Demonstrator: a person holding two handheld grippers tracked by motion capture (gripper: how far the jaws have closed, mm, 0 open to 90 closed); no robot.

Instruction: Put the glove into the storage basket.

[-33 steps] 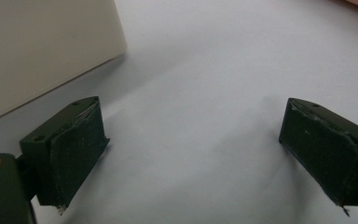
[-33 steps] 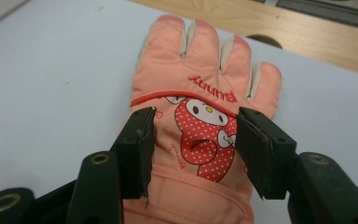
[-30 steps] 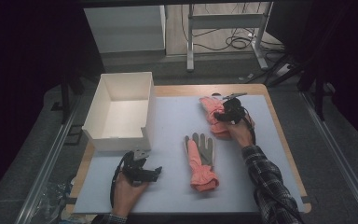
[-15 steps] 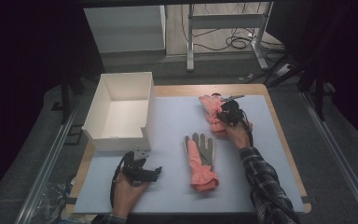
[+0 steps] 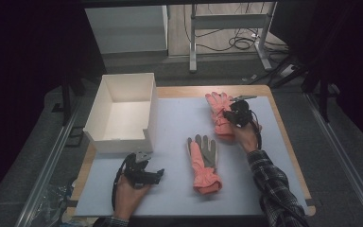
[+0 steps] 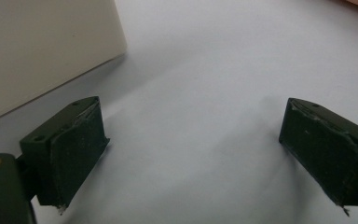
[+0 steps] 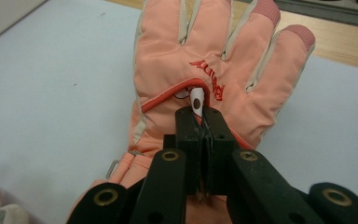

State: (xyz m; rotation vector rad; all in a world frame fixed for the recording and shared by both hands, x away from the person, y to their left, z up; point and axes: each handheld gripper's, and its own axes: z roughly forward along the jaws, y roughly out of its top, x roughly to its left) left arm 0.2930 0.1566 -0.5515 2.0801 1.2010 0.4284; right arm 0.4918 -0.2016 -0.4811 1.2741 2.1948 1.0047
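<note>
right hand-held gripper pinching the back of the pink glove, jaws having just been closing, now clamped tight on a fold of fabric and a small white tag; glove lying near the far right corner of the tabletop. left hand-held gripper resting near the near left corner, jaws standing wide with nothing between them. second glove lying mid-tabletop, white box sitting at the far left edge.

High view: above person's edge, looks forward and down on the table.
Left gripper view: close, low over mat, box at 10 o'clock.
Right gripper view: very close on glove at 12 o'clock.
Shared: the glove and box also appear from above.
</note>
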